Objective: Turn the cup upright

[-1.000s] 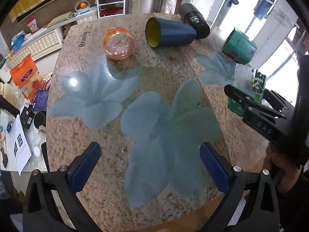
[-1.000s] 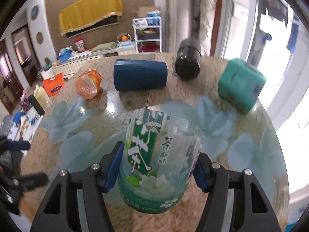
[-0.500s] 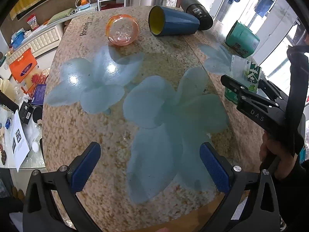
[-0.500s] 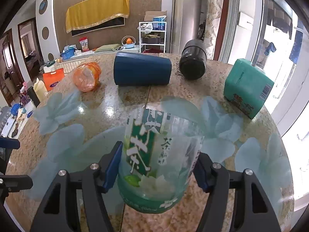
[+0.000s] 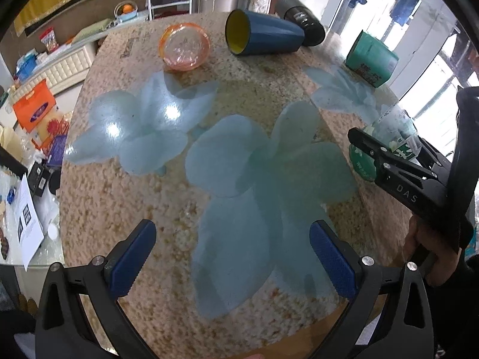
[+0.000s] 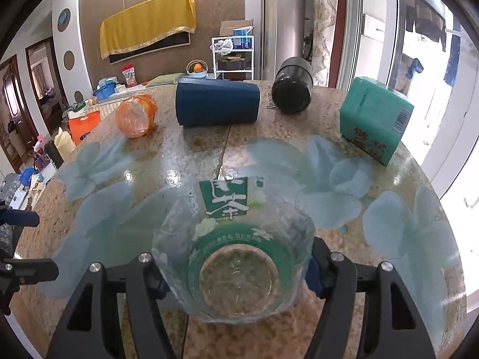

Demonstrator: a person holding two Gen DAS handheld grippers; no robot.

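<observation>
Tipped since a moment ago — the clear cup (image 6: 236,257) now shows its open mouth and empty inside to the right wrist camera.

Right gripper (image 6: 236,272) clamps it at both sides over the table (image 6: 389,284); its pads are mostly hidden behind the plastic. Left gripper (image 5: 232,257) hangs wide, holding nothing. Blue cup (image 5: 263,37) lies sideways — empty, yellow-lined.

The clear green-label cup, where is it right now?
The clear green-label cup sits between the right gripper's jaws, low centre in the right wrist view, mouth toward the camera; the dark blue cup lies on the table beyond it.
</observation>
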